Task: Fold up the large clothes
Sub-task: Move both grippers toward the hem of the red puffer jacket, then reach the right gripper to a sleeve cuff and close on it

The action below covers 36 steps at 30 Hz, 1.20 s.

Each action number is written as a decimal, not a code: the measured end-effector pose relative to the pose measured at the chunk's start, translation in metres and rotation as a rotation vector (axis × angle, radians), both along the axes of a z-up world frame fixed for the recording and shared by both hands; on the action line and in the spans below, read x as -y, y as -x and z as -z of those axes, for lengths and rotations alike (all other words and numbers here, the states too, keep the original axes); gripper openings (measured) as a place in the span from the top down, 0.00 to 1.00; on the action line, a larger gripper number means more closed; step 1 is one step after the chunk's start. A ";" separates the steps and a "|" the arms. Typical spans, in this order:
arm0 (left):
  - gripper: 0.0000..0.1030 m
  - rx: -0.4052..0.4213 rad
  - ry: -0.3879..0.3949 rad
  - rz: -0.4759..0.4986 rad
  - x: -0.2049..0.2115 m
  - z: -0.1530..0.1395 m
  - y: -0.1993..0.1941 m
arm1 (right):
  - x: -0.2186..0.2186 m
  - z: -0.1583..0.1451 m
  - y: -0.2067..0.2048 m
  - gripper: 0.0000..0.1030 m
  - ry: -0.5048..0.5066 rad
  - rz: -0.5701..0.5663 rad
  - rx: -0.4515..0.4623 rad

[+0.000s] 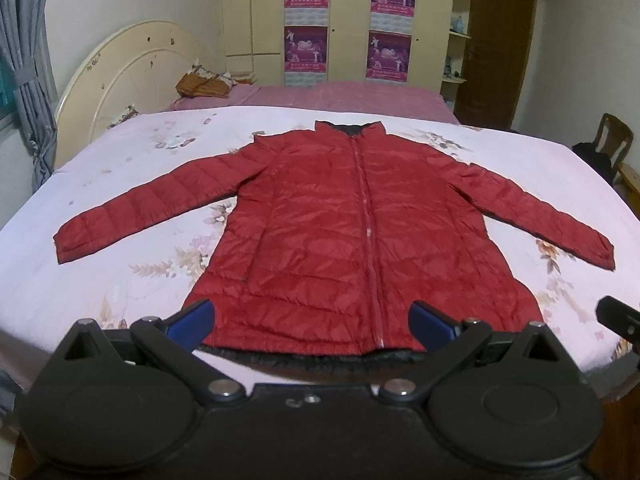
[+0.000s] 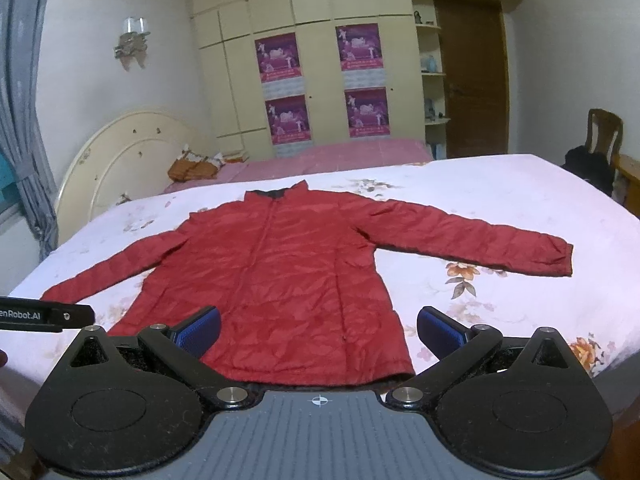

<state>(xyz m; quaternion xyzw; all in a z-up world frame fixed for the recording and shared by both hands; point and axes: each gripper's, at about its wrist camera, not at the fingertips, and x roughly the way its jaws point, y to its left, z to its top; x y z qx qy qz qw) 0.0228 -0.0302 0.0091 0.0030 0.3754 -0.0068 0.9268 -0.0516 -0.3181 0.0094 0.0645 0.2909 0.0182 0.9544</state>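
Nearest, both tools held low at the near edge of the bed (image 1: 120,272), pointing forward over the hem. Left gripper (image 1: 312,324) with fingers wide apart, nothing between them, just above the hem of the red jacket (image 1: 320,220). Right gripper (image 2: 318,330) also spread wide and empty, a bit to the right side of the hem. Touching the cloth or only hovering: hard to say from these views.

Further on, jacket lying flat on the flowered sheet, front up, zipper closed, both sleeves stretched out to the sides, collar at the far end. No fold made yet, so task probably at the very start; sleeves and body all left to fold.

Farthest, headboard (image 1: 132,68) and wardrobe (image 2: 320,40) with purple posters.
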 end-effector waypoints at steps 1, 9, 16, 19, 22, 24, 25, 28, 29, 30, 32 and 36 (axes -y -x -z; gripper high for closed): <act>0.00 -0.003 0.001 0.001 -0.002 0.002 -0.009 | 0.000 0.001 -0.004 0.00 0.008 0.008 0.002; 0.00 0.013 -0.002 0.007 -0.013 0.013 -0.072 | 0.012 0.008 -0.052 0.00 0.012 0.110 -0.016; 0.00 0.008 -0.020 0.044 -0.021 0.025 -0.129 | 0.018 0.013 -0.099 0.00 0.022 0.204 -0.025; 0.00 -0.001 -0.019 0.063 -0.023 0.031 -0.152 | 0.021 0.012 -0.115 0.00 0.022 0.240 -0.024; 0.00 -0.011 -0.017 0.075 -0.022 0.036 -0.172 | 0.026 0.015 -0.130 0.00 0.023 0.270 -0.033; 0.00 -0.012 -0.014 0.078 -0.022 0.039 -0.182 | 0.032 0.018 -0.137 0.00 0.018 0.291 -0.041; 0.00 -0.013 -0.014 0.078 -0.020 0.041 -0.188 | 0.036 0.019 -0.141 0.00 0.016 0.301 -0.046; 0.00 -0.016 -0.014 0.076 -0.016 0.046 -0.203 | 0.048 0.025 -0.152 0.00 0.018 0.327 -0.060; 0.00 -0.015 -0.018 0.075 -0.014 0.049 -0.208 | 0.053 0.027 -0.156 0.00 0.019 0.336 -0.061; 0.00 -0.012 -0.022 0.073 -0.013 0.051 -0.210 | 0.060 0.030 -0.159 0.00 0.017 0.343 -0.061; 0.00 -0.012 -0.037 0.061 -0.007 0.057 -0.220 | 0.076 0.036 -0.167 0.00 0.009 0.362 -0.066; 0.00 -0.019 -0.042 0.044 0.005 0.067 -0.240 | 0.115 0.055 -0.187 0.00 0.012 0.403 -0.091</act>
